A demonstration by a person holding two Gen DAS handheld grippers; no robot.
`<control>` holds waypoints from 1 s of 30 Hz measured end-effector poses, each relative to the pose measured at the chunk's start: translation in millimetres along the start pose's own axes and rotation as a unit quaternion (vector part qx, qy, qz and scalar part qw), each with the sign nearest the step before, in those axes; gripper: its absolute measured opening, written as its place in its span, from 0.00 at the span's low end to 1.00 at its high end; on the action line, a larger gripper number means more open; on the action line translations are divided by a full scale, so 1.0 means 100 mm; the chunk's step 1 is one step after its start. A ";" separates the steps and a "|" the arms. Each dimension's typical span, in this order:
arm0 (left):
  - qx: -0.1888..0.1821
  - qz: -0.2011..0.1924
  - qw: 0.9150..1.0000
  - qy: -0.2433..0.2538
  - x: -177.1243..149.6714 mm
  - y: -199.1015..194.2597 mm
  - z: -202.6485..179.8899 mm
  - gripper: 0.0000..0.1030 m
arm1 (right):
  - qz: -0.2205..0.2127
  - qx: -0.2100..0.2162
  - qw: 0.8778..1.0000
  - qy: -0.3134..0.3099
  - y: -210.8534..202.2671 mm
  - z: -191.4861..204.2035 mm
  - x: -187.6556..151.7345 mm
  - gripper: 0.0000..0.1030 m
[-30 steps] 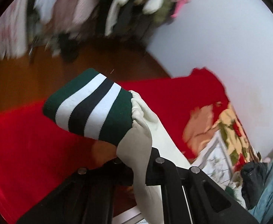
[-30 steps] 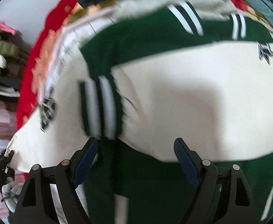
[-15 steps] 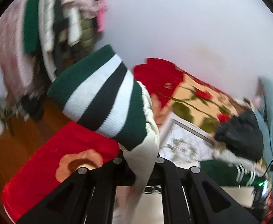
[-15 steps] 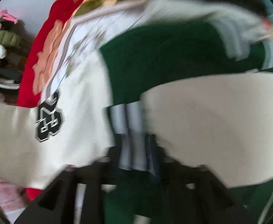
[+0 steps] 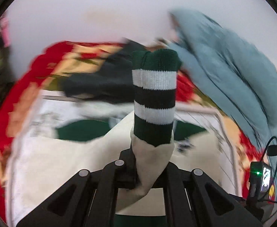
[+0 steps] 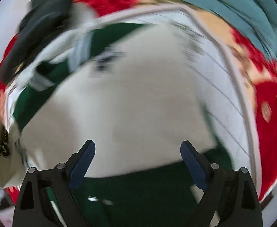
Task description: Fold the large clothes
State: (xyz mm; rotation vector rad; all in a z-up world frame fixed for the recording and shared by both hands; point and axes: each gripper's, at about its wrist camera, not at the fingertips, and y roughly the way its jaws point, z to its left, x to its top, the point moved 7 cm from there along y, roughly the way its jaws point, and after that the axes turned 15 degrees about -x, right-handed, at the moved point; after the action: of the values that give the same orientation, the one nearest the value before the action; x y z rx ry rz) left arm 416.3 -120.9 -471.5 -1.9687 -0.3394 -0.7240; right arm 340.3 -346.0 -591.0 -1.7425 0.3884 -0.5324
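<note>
While the jacket (image 6: 130, 102), a cream and dark green varsity garment, lies spread across the bed, one cream sleeve (image 5: 153, 162) is lifted clear of it, its green, white and black striped cuff (image 5: 154, 96) standing upright in the left wrist view. The left tongs (image 5: 147, 172) are clamped shut on that sleeve just below the cuff. The right tongs (image 6: 137, 162) point down over the cream panel of the jacket; their jaws are opening, and nothing sits between the blue pads (image 6: 192, 162), which appear clear of the cloth. Judged from this layout, folding is at an early stage: one sleeve is in hand for laying across the body, and the body itself is not yet folded. Remaining work appears to be placing this sleeve, possibly the second sleeve, and doubling the body. Around the jacket, the bed carries a red floral blanket (image 6: 270, 121), a dark garment (image 5: 98, 83) and a blue-grey quilt (image 5: 233, 71) against a pale wall (image 5: 100, 15). Both views are motion-blurred, so fine contact cannot be confirmed.
</note>
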 end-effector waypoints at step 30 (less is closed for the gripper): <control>0.155 0.137 0.978 -0.029 -0.93 -0.15 0.33 1.00 | 0.115 0.190 0.975 0.033 0.00 -1.00 -0.13 0.90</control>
State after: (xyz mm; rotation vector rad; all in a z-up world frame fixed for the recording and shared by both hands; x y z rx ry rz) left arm 347.6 -78.7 -529.9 -1.6978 -0.1952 -0.4083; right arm 275.1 -420.9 -574.6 -1.2954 0.4937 -0.4635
